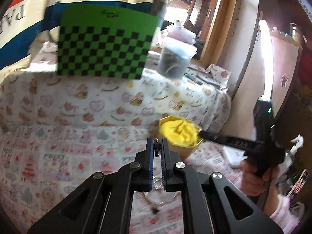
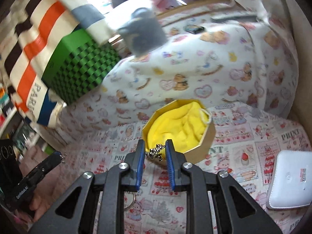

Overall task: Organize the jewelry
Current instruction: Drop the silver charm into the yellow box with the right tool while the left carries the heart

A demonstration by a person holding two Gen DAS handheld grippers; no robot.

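My left gripper [image 1: 157, 140] is shut on a small dark-beaded jewelry piece [image 1: 156, 146] pinched between its blue pads; a thin chain [image 1: 150, 198] dangles below it, blurred. My right gripper [image 2: 155, 142] is shut on a silver charm cluster [image 2: 156, 152], held at the near rim of an octagonal cardboard box [image 2: 195, 150] lined with yellow cloth [image 2: 175, 128]. A metal ring [image 2: 130, 200] shows below the right fingers. In the left wrist view the box [image 1: 179, 150] sits just right of my left fingers, with the right gripper [image 1: 200, 133] at its edge. The right wrist view has the left gripper [image 2: 58, 154] at lower left.
A green checkered box [image 1: 105, 46] leans against a striped tote bag [image 2: 35, 58] at the back left. A clear plastic container [image 1: 173, 60] stands on the raised, cloth-covered ledge behind. A white flat device [image 2: 290, 179] lies right of the box. A person's hand [image 1: 253, 175] holds the right gripper.
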